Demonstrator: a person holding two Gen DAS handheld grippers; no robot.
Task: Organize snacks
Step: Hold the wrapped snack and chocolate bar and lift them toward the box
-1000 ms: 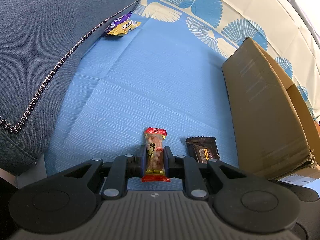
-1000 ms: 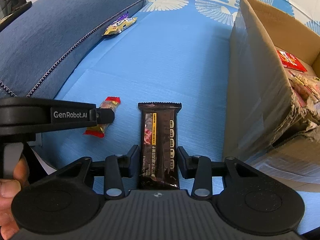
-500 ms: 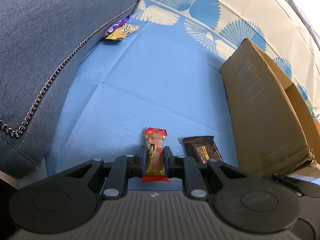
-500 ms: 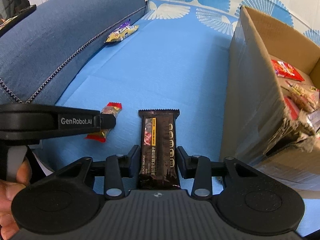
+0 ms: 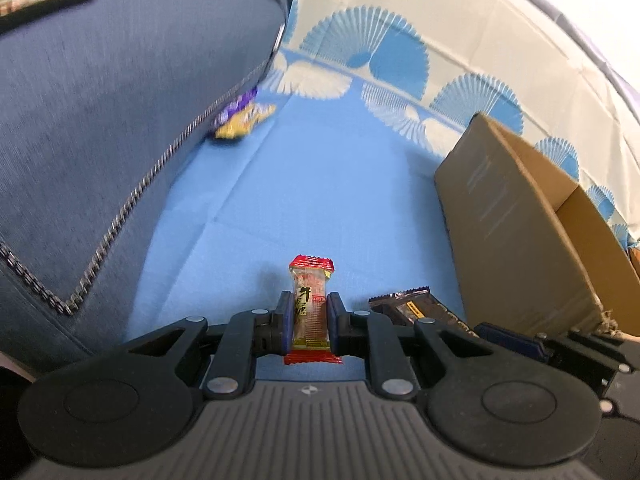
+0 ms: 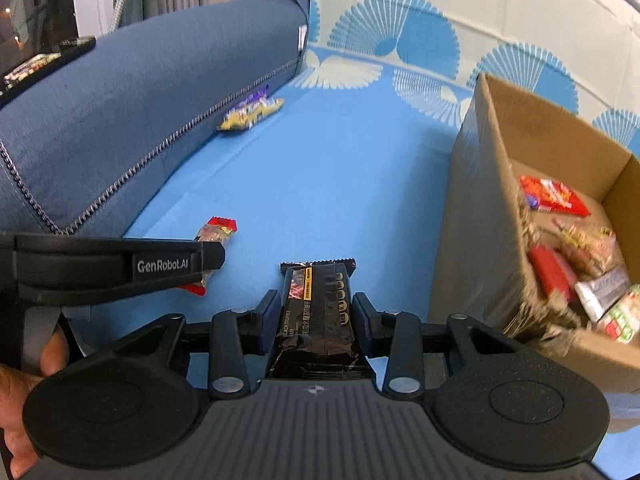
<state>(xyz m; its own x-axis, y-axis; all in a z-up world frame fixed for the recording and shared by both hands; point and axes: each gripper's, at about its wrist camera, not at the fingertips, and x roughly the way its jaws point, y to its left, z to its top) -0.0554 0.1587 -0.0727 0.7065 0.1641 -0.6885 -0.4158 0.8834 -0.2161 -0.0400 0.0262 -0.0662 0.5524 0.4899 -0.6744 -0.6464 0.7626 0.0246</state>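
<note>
Two wrist fisheyes, close, angled down along their tongs, both sharing blue sheet [image 5: 304, 200], cardboard box [image 6: 472, 248]

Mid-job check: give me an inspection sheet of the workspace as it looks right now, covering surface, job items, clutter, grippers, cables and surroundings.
Surface: blue cloth, creased, with a fan-print border.
Job's things: red snack in the left gripper; black bar in the right gripper; cardboard box on the right, open, snacks inside.
Clutter: yellow-purple packets against the cushion.
Grippers: both jaws shut on their snacks.
Cables: nothing seen.
Surroundings: blue cushion on the left, with trim.
</note>
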